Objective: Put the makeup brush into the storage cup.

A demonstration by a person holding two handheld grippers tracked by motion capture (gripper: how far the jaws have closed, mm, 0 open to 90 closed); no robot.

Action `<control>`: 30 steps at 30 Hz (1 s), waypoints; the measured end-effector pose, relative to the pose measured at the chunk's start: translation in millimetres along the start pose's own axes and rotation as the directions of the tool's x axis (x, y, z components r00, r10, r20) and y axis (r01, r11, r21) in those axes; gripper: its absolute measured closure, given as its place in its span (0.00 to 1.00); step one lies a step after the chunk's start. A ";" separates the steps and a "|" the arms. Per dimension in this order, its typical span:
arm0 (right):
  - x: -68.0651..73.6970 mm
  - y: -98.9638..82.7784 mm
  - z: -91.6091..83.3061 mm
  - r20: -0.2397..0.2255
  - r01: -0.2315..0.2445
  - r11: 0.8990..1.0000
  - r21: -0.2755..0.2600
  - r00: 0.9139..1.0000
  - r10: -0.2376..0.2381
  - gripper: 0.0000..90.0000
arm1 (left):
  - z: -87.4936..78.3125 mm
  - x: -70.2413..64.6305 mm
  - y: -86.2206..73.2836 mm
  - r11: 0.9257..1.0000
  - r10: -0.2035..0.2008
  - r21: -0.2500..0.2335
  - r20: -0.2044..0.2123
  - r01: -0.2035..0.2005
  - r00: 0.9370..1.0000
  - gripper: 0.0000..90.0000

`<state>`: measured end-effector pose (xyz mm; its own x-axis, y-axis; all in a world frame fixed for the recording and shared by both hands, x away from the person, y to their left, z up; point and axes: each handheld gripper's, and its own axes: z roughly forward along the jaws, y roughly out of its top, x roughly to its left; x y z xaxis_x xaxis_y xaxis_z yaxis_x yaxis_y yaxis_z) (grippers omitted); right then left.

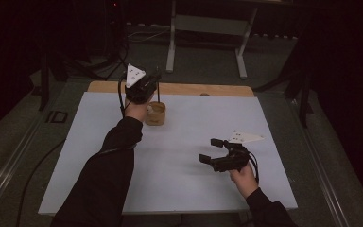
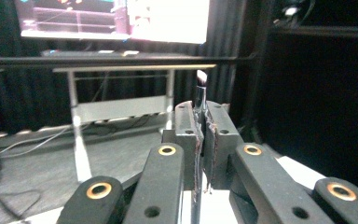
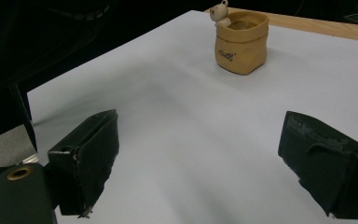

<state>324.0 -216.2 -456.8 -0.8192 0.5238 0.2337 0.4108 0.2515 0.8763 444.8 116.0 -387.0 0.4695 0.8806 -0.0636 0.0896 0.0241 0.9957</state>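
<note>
Tan, sack-shaped ceramic pot (image 1: 155,114) with a little bear figure on its rim is standing on the white tabletop (image 1: 179,156) near the far edge, toward the far left corner, and the left claw (image 1: 155,79) is hovering just above it. That claw is clamping a thin dark stick with a pale tip (image 2: 201,93), perhaps a small brush or pen; in the left gripper view its pads are pressing together on the shaft, which is standing upright and poking out above and below them. From the high view the stick's lower end is pointing down toward the pot's mouth, though whether it is already inside the rim is hard to tell. The right claw (image 1: 213,150) is resting low over the tabletop near the right edge, well apart from the pot, its jaws standing wide with nothing between them. By my reading the pick-up is done, and lowering the stick into the pot and letting go are what is left.
</note>
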 end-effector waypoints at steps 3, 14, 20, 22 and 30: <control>0.1 0.0 0.4 -0.004 -0.001 1.000 0.001 1.000 0.001 0.14 | 5.0 3.1 -7.4 1.000 -0.001 0.020 -0.007 0.001 1.000 0.95; 0.7 -0.9 1.3 -0.011 -0.004 1.000 0.005 1.000 0.004 0.14 | 17.7 13.3 -24.6 0.998 -0.013 0.059 0.002 0.013 1.000 0.95; 1.2 -1.0 1.7 -0.015 -0.002 1.000 0.009 1.000 0.002 0.14 | 22.0 15.2 -38.3 0.995 -0.009 0.095 -0.010 0.010 1.000 0.95; 1.3 -1.2 1.5 -0.014 0.000 1.000 0.010 1.000 0.001 0.14 | 23.0 16.8 -42.9 0.994 -0.018 0.105 -0.013 0.019 1.000 0.95; 1.3 -1.6 2.5 -0.016 -0.004 1.000 0.013 1.000 0.004 0.14 | 26.4 18.8 -52.6 0.989 -0.022 0.145 -0.015 0.024 1.000 0.95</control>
<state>323.3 -213.8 -459.0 -0.8239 0.5114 0.2443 0.4194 0.2603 0.8697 472.1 118.8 -442.4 0.4540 0.8870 -0.0845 0.2272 -0.0235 0.9736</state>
